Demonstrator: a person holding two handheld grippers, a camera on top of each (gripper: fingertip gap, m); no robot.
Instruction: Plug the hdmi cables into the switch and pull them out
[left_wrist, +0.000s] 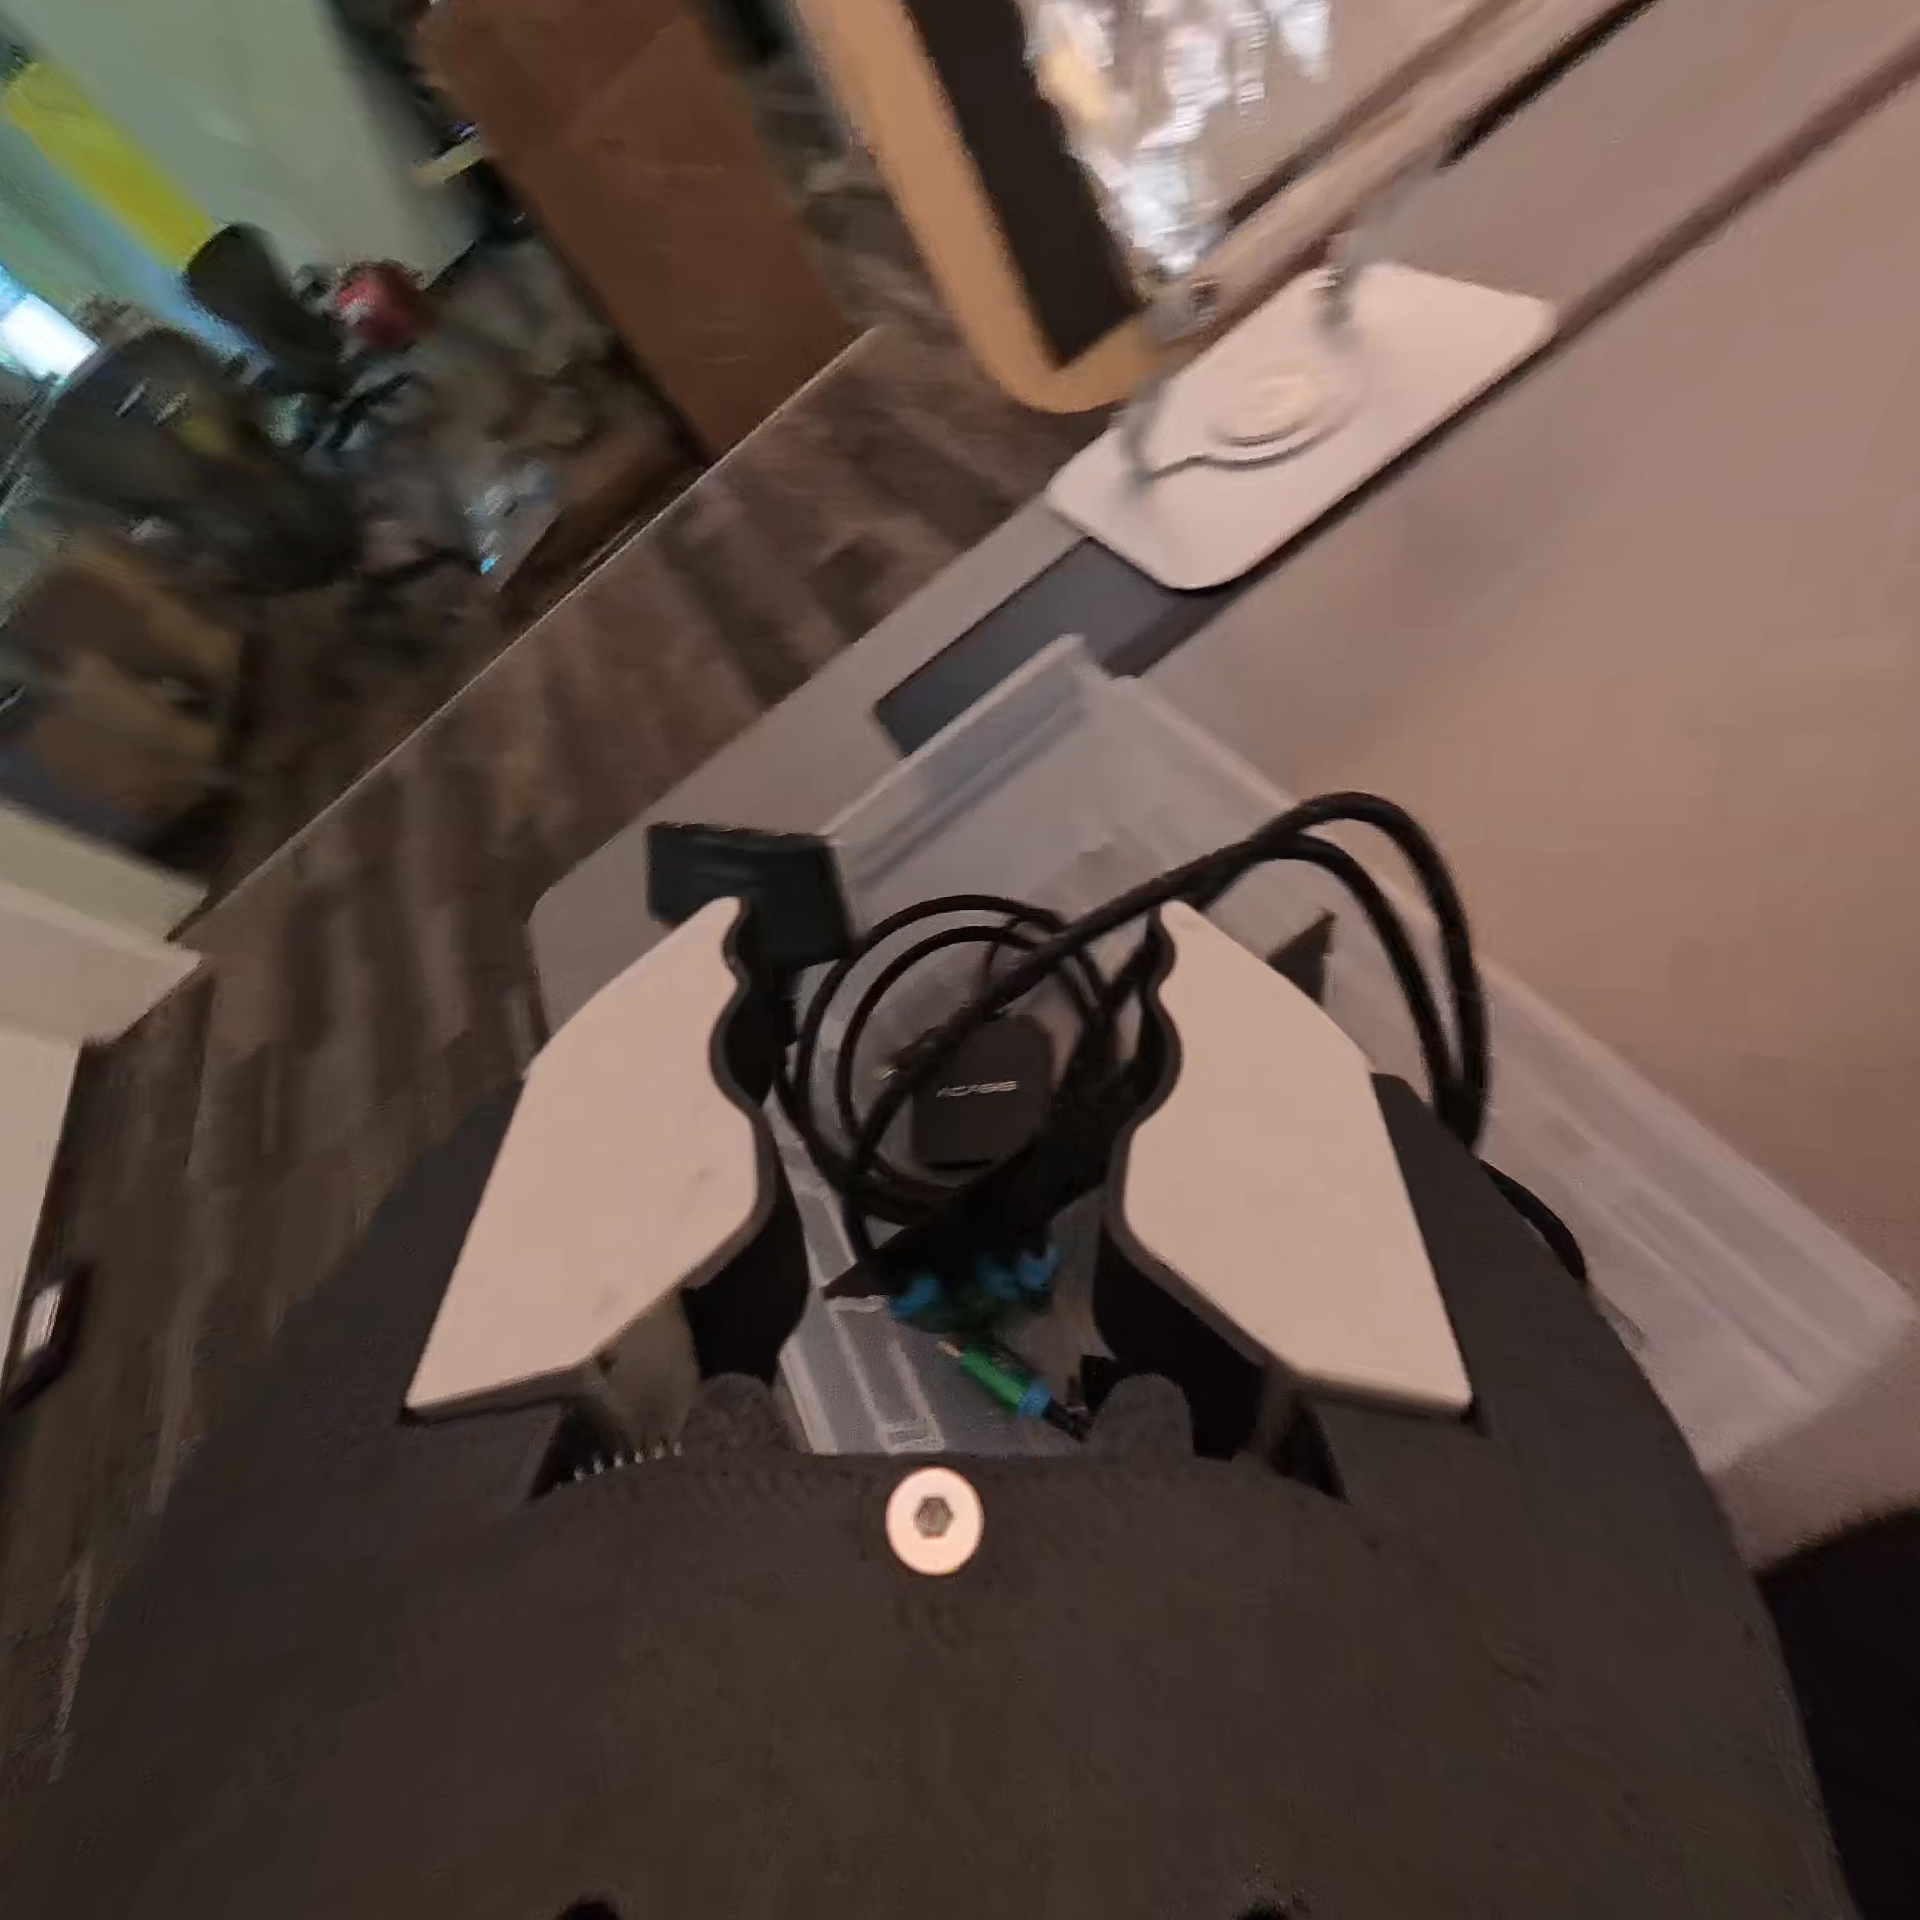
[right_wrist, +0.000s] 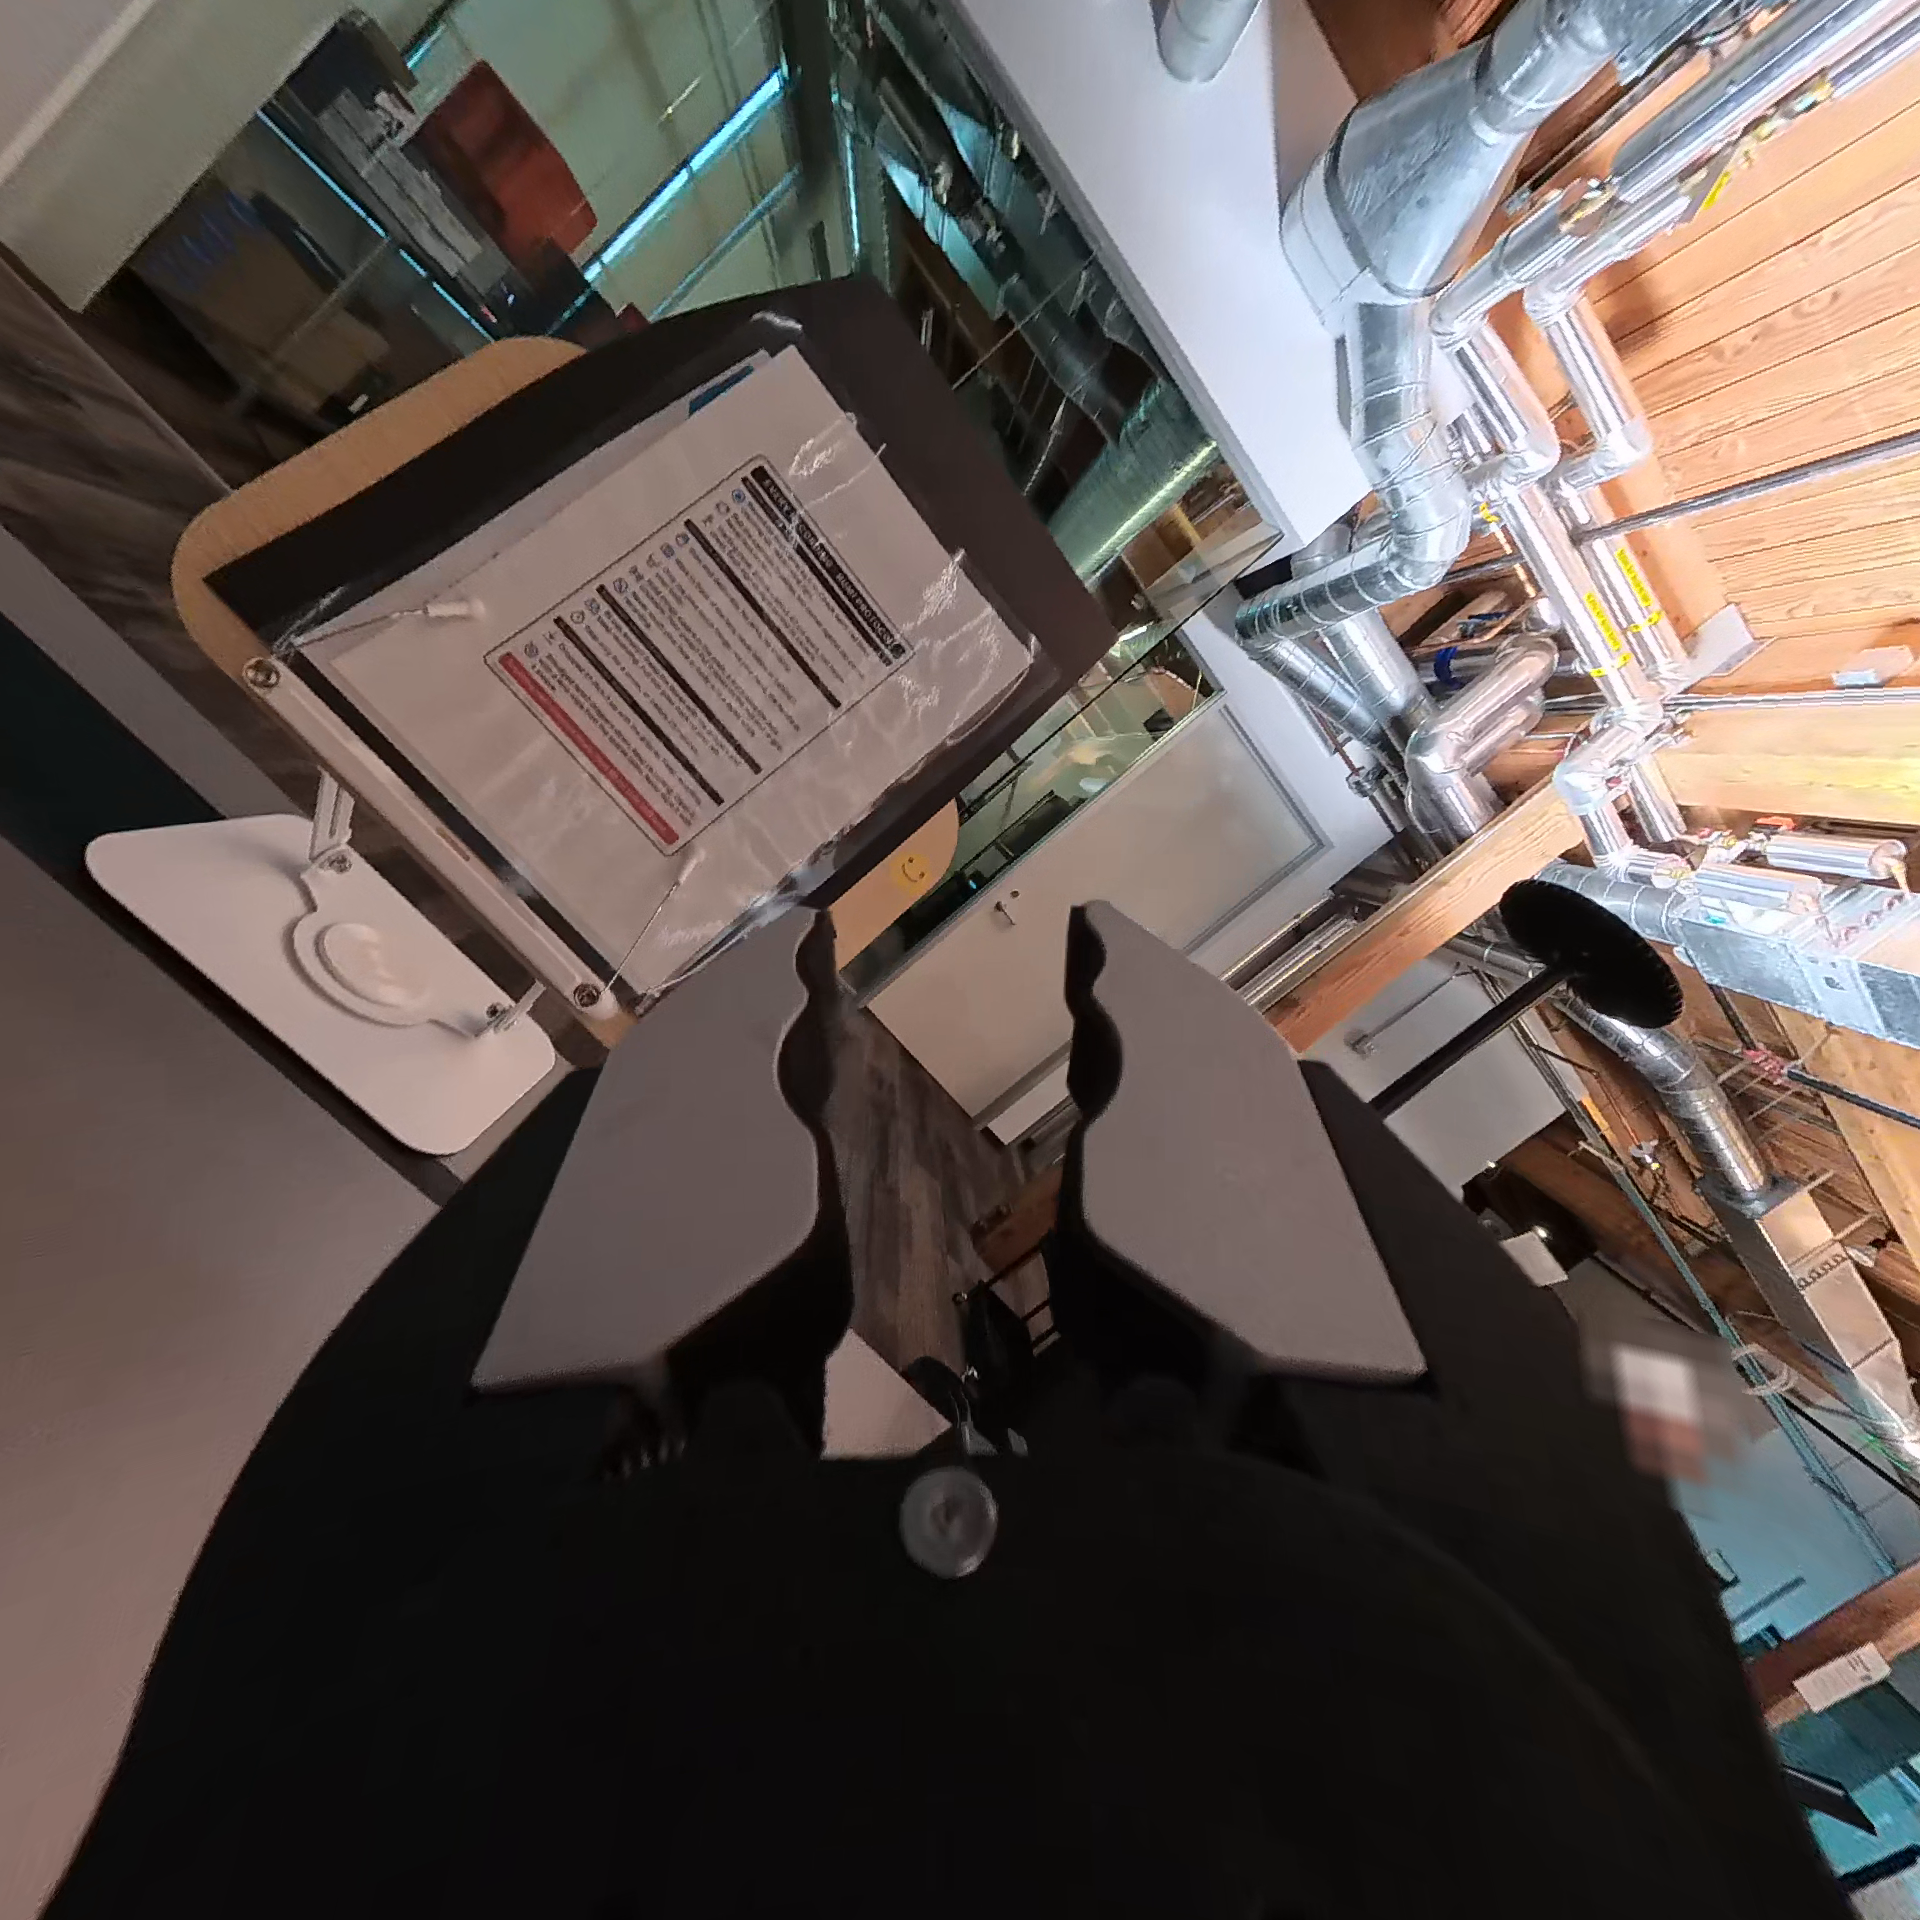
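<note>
Inside the clear plastic bin (left_wrist: 1039, 769) on the bench, coiled black hdmi cables (left_wrist: 1340, 894) surround the small black switch (left_wrist: 977, 1101). My left gripper (left_wrist: 951, 914) hovers open and empty above; my right gripper (right_wrist: 945, 920), parted and empty, points away. Nothing's fetched yet, I judge; next I descend and grasp.

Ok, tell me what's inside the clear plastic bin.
Inside the clear bin lie coiled black cables, a small black box and blue-green connectors. The left tongs hide the bin's near part.

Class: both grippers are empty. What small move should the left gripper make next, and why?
Probably lower the open left gripper onto the black switch in the clear bin. The coiled cables lie there; the right gripper points away, up at the room.
</note>
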